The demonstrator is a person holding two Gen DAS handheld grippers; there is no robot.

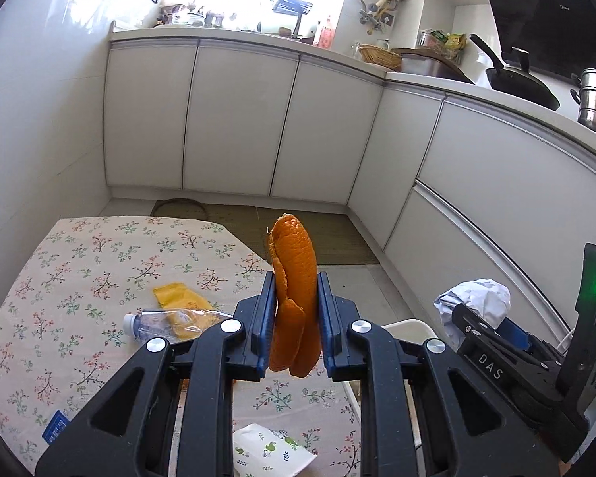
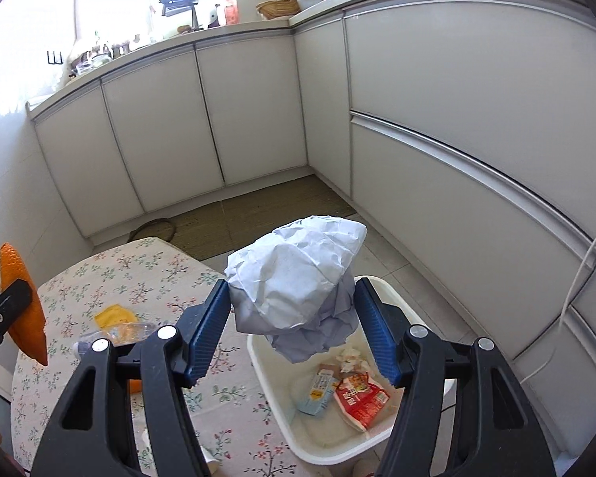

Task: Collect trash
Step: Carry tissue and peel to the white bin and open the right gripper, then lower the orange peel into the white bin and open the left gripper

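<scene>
The left gripper is closest, and its blue pads squeeze an orange peel that sticks up in the air. The right gripper holds a big crumpled paper ball over a white bin. The table has a flowery cloth. On it lie a squashed plastic bottle and a yellow wrapper. In the bin are a red packet and a small carton.
</scene>
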